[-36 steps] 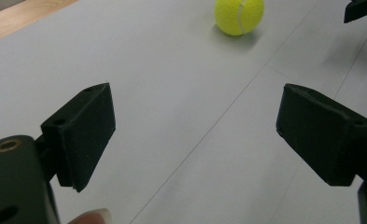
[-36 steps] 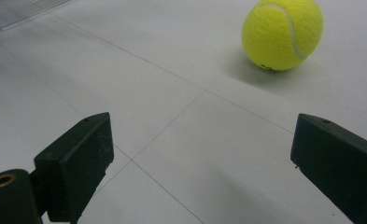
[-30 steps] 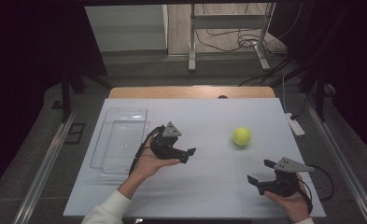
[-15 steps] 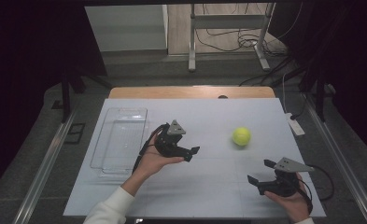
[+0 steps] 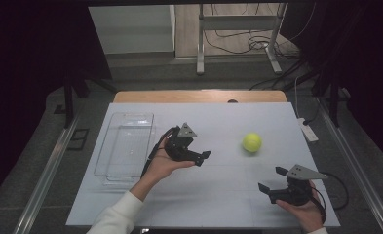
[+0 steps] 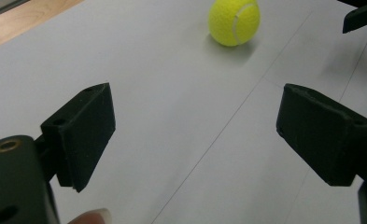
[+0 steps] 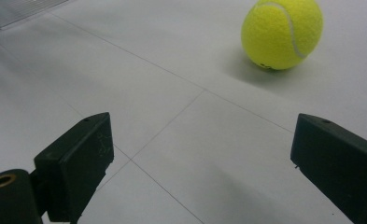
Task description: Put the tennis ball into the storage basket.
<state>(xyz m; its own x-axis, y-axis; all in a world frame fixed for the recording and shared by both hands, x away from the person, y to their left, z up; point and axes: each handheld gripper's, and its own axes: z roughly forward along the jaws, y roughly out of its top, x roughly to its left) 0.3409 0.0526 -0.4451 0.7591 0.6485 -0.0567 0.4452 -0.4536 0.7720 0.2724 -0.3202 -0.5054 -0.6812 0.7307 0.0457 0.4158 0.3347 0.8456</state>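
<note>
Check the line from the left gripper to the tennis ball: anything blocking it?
Nothing visible. The left gripper has its jaws open and empty, aimed toward the tennis ball, with bare white table between them. The right gripper sits nearer the person, off that line. The clear plastic tray lies on the opposite side.

One tennis ball (image 5: 252,142), one clear tray (image 5: 125,146), two tongs.
</note>
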